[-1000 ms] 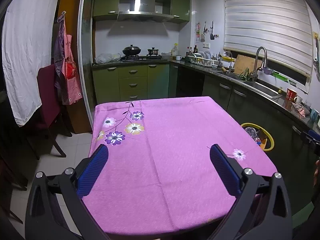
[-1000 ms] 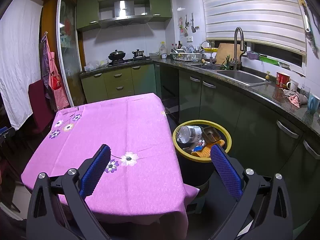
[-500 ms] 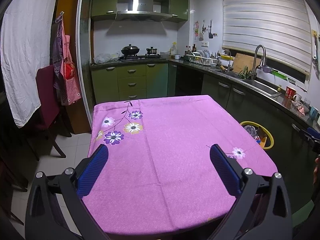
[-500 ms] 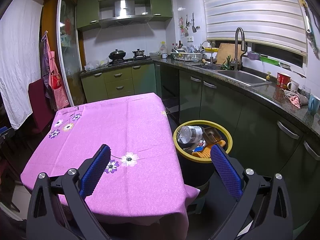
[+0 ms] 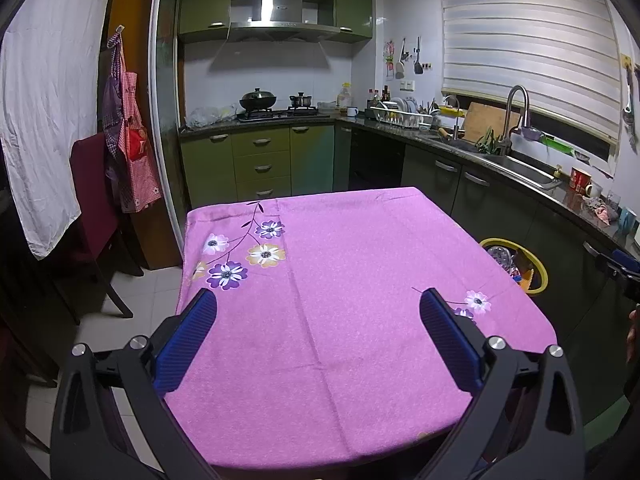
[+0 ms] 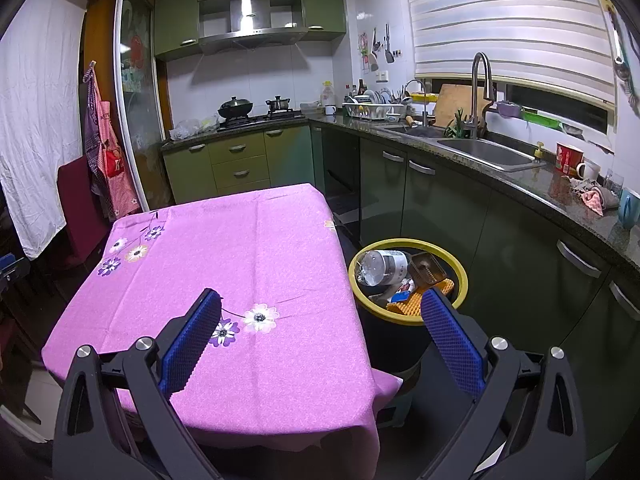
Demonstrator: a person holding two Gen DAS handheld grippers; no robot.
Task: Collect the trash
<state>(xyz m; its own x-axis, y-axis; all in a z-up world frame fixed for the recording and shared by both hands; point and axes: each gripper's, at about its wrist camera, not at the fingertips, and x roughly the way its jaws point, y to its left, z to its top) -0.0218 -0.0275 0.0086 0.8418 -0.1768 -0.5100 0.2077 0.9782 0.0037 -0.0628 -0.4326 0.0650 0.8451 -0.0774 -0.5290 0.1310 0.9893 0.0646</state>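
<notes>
A yellow-rimmed black trash bin (image 6: 460, 276) stands on the floor right of the table, also seen in the left wrist view (image 5: 540, 276). It holds a clear plastic bottle (image 6: 380, 266), a brown tray (image 6: 428, 270) and an orange piece (image 6: 412, 304). My left gripper (image 5: 318, 300) is open and empty above the near end of the table with the purple flowered cloth (image 5: 340, 272). My right gripper (image 6: 320, 300) is open and empty above the table's near right corner (image 6: 280, 340), beside the bin.
Green cabinets and a dark counter with a sink (image 6: 484, 150) run along the right and back. A stove with pots (image 5: 276, 110) is at the back. A dark red chair (image 5: 96, 200) and a hanging apron (image 5: 132, 148) are to the left.
Both views have hardly shifted. Both grippers stay open and empty.
</notes>
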